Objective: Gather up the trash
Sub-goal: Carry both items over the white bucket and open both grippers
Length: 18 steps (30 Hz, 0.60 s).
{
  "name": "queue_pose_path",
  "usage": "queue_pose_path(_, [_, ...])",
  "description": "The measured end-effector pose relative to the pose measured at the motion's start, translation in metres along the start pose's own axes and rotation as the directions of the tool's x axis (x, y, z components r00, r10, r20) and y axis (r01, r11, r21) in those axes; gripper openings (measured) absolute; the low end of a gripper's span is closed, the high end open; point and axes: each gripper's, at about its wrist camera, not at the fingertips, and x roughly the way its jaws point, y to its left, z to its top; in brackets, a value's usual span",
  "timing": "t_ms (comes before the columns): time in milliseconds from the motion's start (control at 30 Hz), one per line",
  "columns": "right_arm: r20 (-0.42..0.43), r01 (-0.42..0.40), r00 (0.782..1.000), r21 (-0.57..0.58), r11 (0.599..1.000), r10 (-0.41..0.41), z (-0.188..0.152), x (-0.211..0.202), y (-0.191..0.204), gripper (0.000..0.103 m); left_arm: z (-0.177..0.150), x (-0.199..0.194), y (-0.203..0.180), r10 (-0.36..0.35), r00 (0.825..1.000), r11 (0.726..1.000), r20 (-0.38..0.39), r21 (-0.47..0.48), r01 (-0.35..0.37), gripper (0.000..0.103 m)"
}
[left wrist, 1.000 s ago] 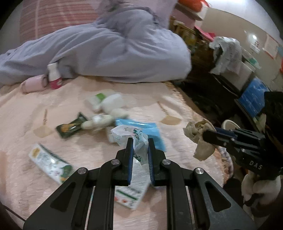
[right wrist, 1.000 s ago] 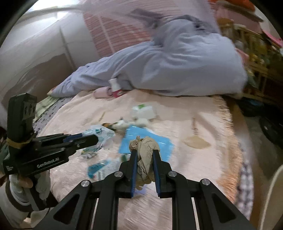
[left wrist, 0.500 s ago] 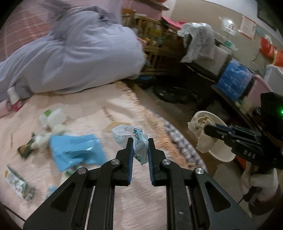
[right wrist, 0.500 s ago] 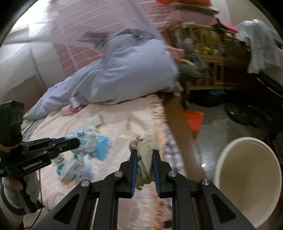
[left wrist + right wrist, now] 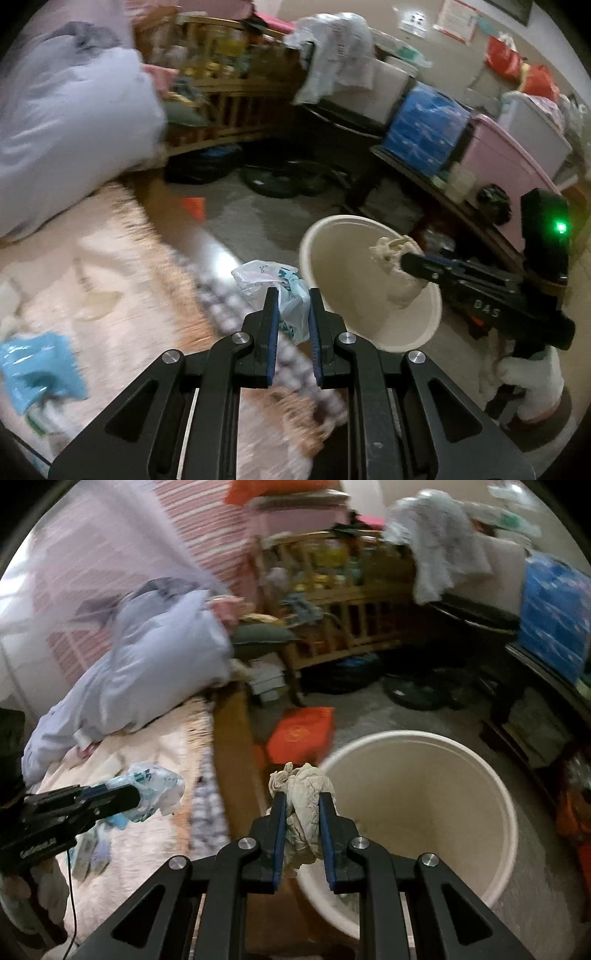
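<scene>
Here the left gripper (image 5: pixel 291 310) fingers pinch a crumpled plastic bag (image 5: pixel 275 282) beside the bucket (image 5: pixel 413 336); the right gripper (image 5: pixel 302 812) fingers clamp a wadded tissue (image 5: pixel 301 786) over its rim.

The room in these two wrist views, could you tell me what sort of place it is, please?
Most likely a lived-in, cluttered bedroom: a bed with a pink blanket and a bunched pale quilt, a wooden crib piled with things, and storage boxes along the wall. A cream bin stands on the floor beside the bed.

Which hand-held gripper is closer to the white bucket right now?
Right. The right hand-held gripper holds crumpled paper at the bucket rim; the left hand-held gripper hangs beside it over the bed edge.
</scene>
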Motion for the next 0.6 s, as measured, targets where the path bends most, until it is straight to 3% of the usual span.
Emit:
queue_pose_path(267, [-0.018,0.065,0.998,0.093,0.994,-0.063,-0.009,0.002,-0.055,0.016,0.014,0.049,-0.032,-0.133,0.990,0.991,-0.048,-0.010,0.132,0.012])
queue_pose_path(500, [-0.020,0.109,0.994,0.138,0.984,-0.107,-0.014,0.003,-0.078,0.016,0.019,0.079,-0.050,-0.195,0.979,0.981,-0.062,-0.022,0.194,0.013])
queue_pose_path(567, [-0.018,0.124,0.992,0.162,0.979,-0.123,-0.015,0.002,-0.085,0.020,0.020,0.082,-0.051,-0.212,0.976,0.977,-0.055,-0.022,0.211,0.022])
queue_pose_path(600, [-0.019,0.125,0.992,0.171,0.977,-0.124,-0.014,0.002,-0.088,0.027,0.020,0.084,-0.052,-0.211,0.976,0.977,-0.060,-0.023,0.210,0.039])
